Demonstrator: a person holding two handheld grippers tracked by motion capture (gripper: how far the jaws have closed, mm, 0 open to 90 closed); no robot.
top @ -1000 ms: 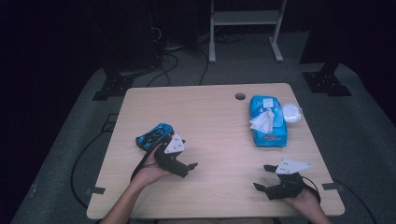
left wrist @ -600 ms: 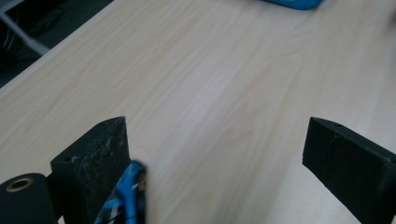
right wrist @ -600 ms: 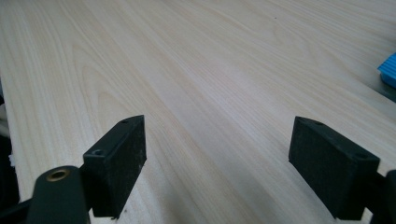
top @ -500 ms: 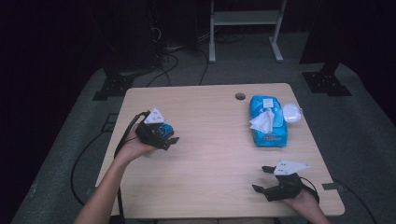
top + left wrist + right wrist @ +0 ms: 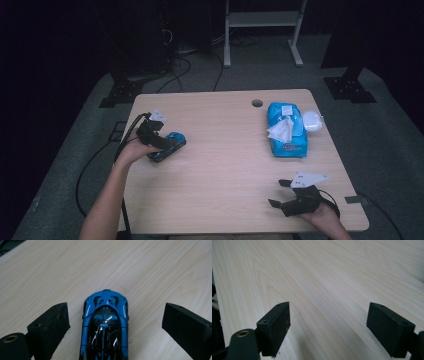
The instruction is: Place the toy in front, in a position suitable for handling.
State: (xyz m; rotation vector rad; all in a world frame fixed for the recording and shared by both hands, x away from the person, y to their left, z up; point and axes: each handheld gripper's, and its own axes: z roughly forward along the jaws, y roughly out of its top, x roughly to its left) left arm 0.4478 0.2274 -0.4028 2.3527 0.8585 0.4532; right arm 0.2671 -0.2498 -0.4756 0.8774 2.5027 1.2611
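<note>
A blue and black toy car (image 5: 174, 142) lies at the left side of the wooden table (image 5: 225, 160). My left gripper (image 5: 162, 142) comes at it from the left and stands open. In the left gripper view the car (image 5: 105, 322) sits between the two spread jaws of that gripper (image 5: 118, 315), with a gap on each side, touching neither. My right gripper (image 5: 277, 192) rests near the table's front right edge. It is open too, and the right gripper view has just bare wood between the jaws of this gripper (image 5: 329, 320).
A blue wet-wipes pack (image 5: 286, 131) with a white wipe sticking out lies at the back right, with a round white lid (image 5: 313, 120) beside it. A cable hole (image 5: 257, 103) is near the far edge. Cables trail off the table's left side.
My left gripper has swung from the car's front right over to its left and now straddles it with open jaws. The car and the right gripper have stayed put.
</note>
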